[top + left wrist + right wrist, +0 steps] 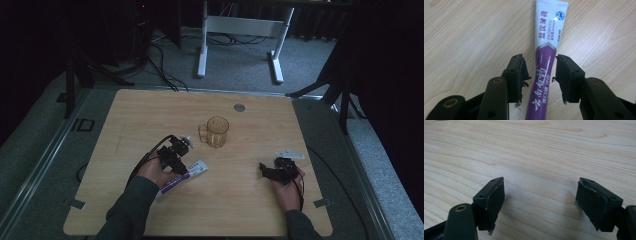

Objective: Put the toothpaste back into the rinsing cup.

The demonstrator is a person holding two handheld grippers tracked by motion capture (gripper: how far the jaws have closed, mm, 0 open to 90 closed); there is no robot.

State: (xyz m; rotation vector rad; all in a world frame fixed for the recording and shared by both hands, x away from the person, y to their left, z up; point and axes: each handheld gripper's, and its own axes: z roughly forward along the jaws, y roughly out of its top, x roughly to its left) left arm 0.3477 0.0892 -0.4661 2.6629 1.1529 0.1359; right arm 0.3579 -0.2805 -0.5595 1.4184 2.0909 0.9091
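Observation:
A purple and white toothpaste tube (547,37) lies flat on the wooden table (240,200), left of centre (194,171). My left gripper (540,75) is open and straddles the tube's purple part, one jaw on each side, with a small gap between each pad and the tube. From above, the left gripper (175,156) sits over the tube's middle. My right gripper (540,197) is open over bare wood at the right of the table (272,172), with nothing between its jaws.
A clear amber mug (216,132) stands upright near the table's centre, just beyond the left gripper. A small round grey disc (239,107) sits in the tabletop at the back. A white desk frame (240,30) stands on the floor behind the table.

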